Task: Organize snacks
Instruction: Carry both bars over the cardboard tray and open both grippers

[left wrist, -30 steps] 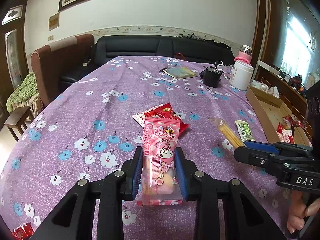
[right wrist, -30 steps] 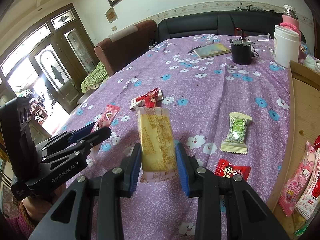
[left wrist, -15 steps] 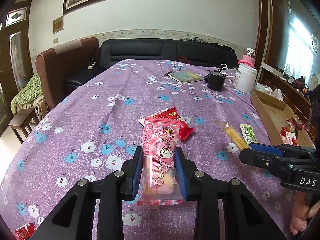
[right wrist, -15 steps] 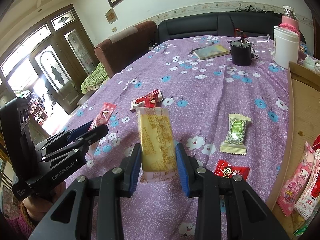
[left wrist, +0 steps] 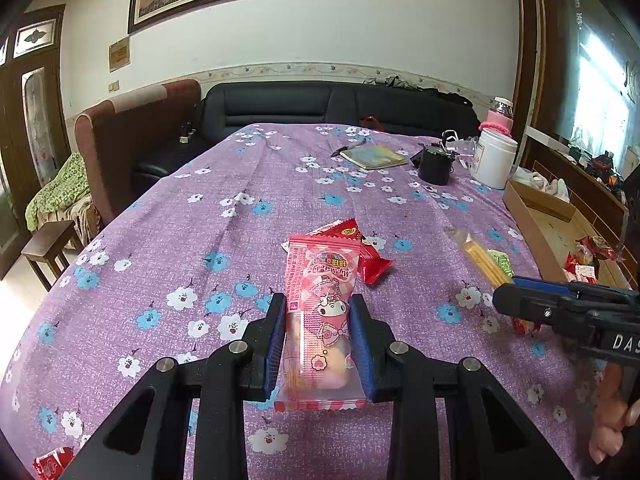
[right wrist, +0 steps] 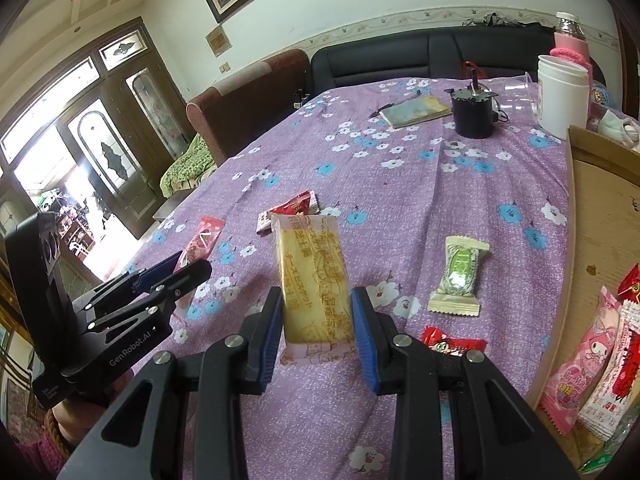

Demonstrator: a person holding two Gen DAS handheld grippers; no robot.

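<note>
My left gripper (left wrist: 318, 312) is shut on a pink cartoon snack packet (left wrist: 318, 300) and holds it above the purple flowered tablecloth (left wrist: 240, 216). My right gripper (right wrist: 316, 304) is shut on a yellow biscuit packet (right wrist: 314, 280), also above the cloth. Each gripper shows in the other's view: the right one (left wrist: 520, 304) at the right, the left one (right wrist: 176, 276) at the left. Loose on the cloth lie a red packet (left wrist: 360, 248), a green packet (right wrist: 460, 276) and a small red packet (right wrist: 452, 346).
A cardboard box (right wrist: 600, 220) at the right edge holds several packets (right wrist: 580, 364). At the far end stand a black pot (right wrist: 472, 114), a white jar (right wrist: 562, 94) and a notebook (right wrist: 416, 110). Another red packet (left wrist: 50, 464) lies at the near left edge.
Both grippers have risen a little with their packets still held; the views have tilted upward. The loose packets have not moved.
</note>
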